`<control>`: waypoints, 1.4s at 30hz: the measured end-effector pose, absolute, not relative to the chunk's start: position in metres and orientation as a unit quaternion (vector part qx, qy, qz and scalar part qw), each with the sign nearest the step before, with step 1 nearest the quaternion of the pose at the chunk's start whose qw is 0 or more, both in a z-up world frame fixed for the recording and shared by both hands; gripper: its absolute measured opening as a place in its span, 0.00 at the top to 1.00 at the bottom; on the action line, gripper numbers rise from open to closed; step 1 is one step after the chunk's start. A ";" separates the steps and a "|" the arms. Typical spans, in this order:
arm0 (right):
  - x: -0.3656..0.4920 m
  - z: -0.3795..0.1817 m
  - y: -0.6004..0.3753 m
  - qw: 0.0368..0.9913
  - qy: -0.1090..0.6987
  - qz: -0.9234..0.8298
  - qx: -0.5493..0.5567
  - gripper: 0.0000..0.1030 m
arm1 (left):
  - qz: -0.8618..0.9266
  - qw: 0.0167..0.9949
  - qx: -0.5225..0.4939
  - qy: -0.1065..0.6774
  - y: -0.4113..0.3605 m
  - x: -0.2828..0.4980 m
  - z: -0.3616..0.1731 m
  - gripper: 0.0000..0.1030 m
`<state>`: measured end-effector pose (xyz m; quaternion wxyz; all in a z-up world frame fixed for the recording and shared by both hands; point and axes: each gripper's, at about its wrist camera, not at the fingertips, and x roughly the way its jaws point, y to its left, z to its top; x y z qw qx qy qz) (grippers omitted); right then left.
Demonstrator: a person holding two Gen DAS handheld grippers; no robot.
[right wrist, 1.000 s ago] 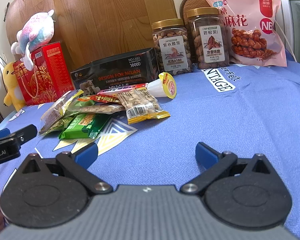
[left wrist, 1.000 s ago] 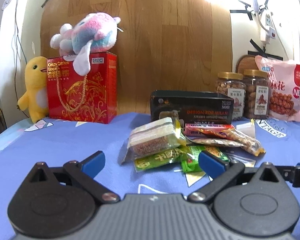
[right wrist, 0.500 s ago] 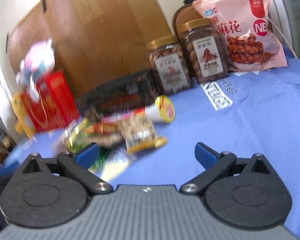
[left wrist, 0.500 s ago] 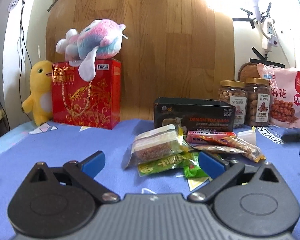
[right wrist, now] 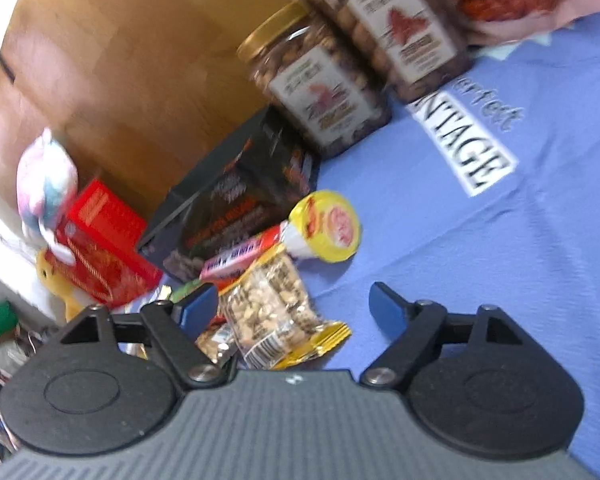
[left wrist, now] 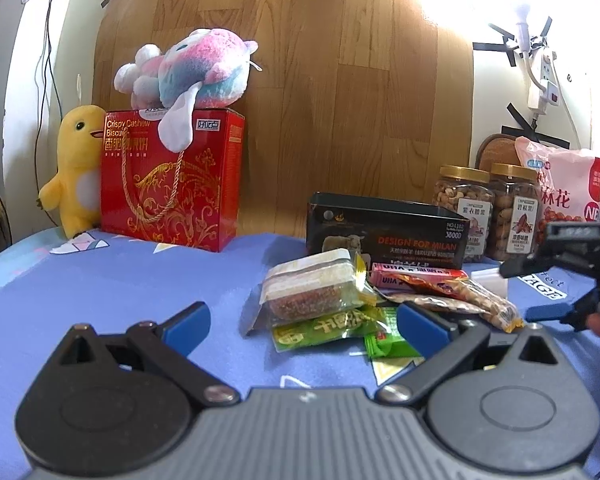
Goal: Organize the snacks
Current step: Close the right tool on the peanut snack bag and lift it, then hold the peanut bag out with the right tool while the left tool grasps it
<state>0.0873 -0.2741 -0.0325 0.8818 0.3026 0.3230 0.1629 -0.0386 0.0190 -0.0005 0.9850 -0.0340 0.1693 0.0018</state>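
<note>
A blue printed cloth [left wrist: 120, 280] covers the surface. On it lie a heap of snack packets [left wrist: 364, 304], a black box [left wrist: 384, 230] behind them, two nut jars [left wrist: 488, 212], a pink bag [left wrist: 572, 184], a red gift box [left wrist: 172, 184] and a yellow plush duck [left wrist: 76, 176].

It looked like a room in a home. A blue cloth [left wrist: 120, 272] with printed words covered the desk. Two soft toys sat at the back, a yellow duck [left wrist: 74, 172] and a pink and blue plush [left wrist: 192, 68] on top of a red box [left wrist: 172, 180]. Wood-look sheet [left wrist: 320, 100] was taped to the wall, and a power strip [left wrist: 544, 84] hung there too.
</note>
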 end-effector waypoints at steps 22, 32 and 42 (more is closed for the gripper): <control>-0.022 -0.023 -0.201 0.883 0.297 0.362 0.038 0.53 | -0.123 0.965 -0.100 0.211 0.034 -0.033 0.000 0.13; -0.059 -0.034 -0.194 0.895 0.292 0.336 -0.018 0.29 | -0.226 0.922 -0.109 0.294 0.015 -0.013 -0.003 0.32; -0.061 -0.032 -0.209 0.939 0.250 0.219 -0.093 0.35 | -0.281 0.895 -0.071 0.340 -0.020 -0.027 -0.013 0.60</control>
